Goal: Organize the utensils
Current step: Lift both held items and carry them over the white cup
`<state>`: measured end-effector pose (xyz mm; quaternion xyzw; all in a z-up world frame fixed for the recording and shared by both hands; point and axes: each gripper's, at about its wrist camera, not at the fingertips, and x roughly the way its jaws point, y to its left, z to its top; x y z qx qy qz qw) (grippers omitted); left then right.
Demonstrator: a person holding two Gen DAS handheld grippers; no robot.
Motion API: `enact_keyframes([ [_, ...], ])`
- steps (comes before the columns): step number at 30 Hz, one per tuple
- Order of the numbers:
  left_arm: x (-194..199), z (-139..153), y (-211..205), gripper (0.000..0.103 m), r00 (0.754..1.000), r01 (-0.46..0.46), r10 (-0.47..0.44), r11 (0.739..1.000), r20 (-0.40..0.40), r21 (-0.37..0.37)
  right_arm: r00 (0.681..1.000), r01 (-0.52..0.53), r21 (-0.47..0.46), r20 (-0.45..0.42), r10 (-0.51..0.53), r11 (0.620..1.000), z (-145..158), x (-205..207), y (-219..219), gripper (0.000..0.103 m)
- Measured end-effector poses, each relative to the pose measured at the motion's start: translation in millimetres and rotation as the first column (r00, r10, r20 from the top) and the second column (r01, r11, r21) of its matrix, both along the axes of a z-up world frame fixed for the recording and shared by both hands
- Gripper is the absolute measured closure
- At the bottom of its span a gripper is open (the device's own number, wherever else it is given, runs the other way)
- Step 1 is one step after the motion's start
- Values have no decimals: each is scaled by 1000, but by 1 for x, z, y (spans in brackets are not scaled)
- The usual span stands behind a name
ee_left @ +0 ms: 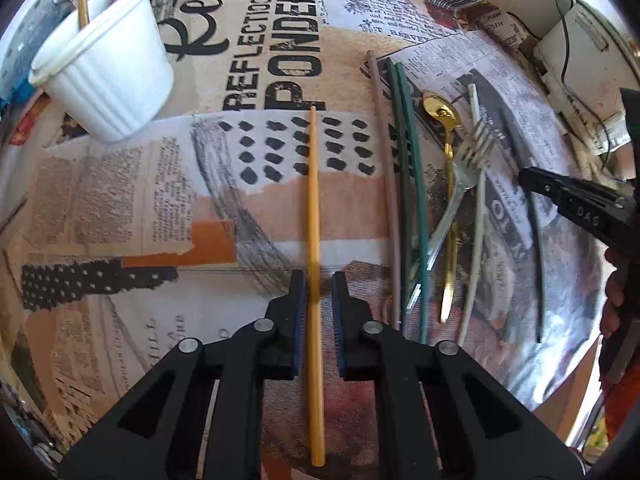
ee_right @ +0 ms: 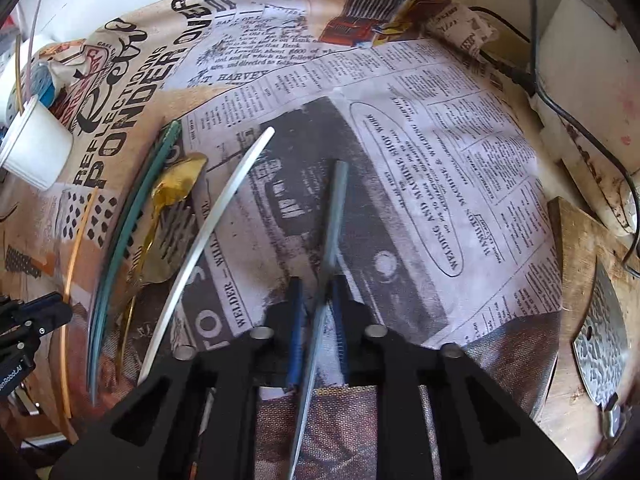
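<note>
My left tongs (ee_left: 319, 312) are spread, one pad on either side of a yellow chopstick (ee_left: 313, 216) that lies flat on the newspaper-print tablecloth (ee_left: 120, 208). The stick's long axis runs straight away from me, in line with the fingers, so I judge that closing alone would catch it. My right tongs (ee_right: 318, 320) are nearly closed around a grey chopstick (ee_right: 334, 216); it touches the right pad, but I cannot tell whether it is truly pinched. That stick also points away from me, leaning slightly to the right.

Farther out, between my two hands, lies the loose pile: a brown chopstick (ee_left: 386, 184), a green pair (ee_left: 408, 168), a gold spoon (ee_left: 440, 114), a silver fork (ee_left: 474, 152) and a pale chopstick (ee_right: 208, 240), all lengthwise like the yellow one.

Farthest, near the cloth's far left corner, stands the white ribbed cup (ee_left: 108, 68), already holding two sticks. It sits nearer my left hand.
</note>
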<state>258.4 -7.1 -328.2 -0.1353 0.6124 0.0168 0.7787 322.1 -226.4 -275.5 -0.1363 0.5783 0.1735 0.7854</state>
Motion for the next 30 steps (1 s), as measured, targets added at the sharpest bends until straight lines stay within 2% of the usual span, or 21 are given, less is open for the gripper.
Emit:
enact_keyframes([
  [2,2,-1,-3,100,1000,17,-17,999,-4,-39,1000,-17,8,-18,17,1000,0,0,5,95],
  [4,3,0,-9,100,999,50,-50,999,4,-11,998,-24,47,-62,27,999,-1,2,7,96],
  [7,5,0,-11,100,998,57,-57,998,-4,-29,995,-16,90,-99,25,996,-1,2,7,97],
  [12,8,4,-5,100,999,33,-33,999,3,-26,996,-12,131,-87,24,991,7,-3,9,97],
  [20,3,46,4,100,992,2,-3,1000,129,1,1000,-10,197,-7,11,980,46,-8,1,97],
  [30,-9,93,7,100,960,-25,23,1000,278,4,994,-37,280,113,5,959,99,-22,-2,97],
])
